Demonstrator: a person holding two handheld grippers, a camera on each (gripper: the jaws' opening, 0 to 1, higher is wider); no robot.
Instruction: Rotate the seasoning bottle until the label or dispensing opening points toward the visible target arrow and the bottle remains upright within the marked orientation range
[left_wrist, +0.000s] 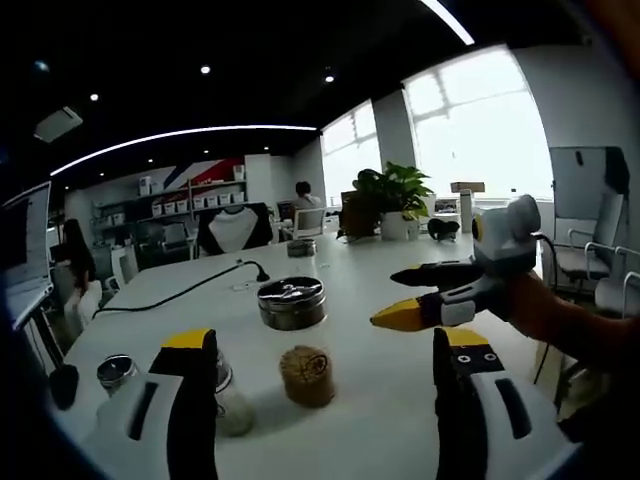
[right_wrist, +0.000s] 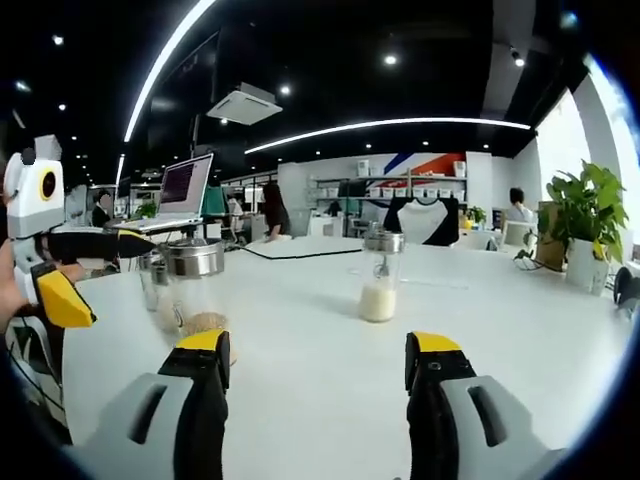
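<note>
We take as the seasoning bottle (right_wrist: 378, 286) the clear glass jar with a metal cap that stands upright on the white table (right_wrist: 500, 330), holding some pale powder at its bottom. It stands apart from everything, ahead of the right gripper (right_wrist: 318, 368), whose jaws are spread wide with nothing between them. To the left of the bottle there is a second jar (right_wrist: 194, 290) with a metal lid, and beyond it a laptop (right_wrist: 183, 193). In the left gripper view the left gripper (left_wrist: 325, 366) is also released and empty; ahead of it stand a jar with a wide metal lid (left_wrist: 291, 302) and a brown cork-like ball (left_wrist: 307, 375). We cannot see any arrow or mark on the table, and no label on the bottle.

We judge that the approach step is in hand, and the rotation is not begun. Next the right gripper must advance to the bottle, close gently on its body and turn it without tilting.
</note>
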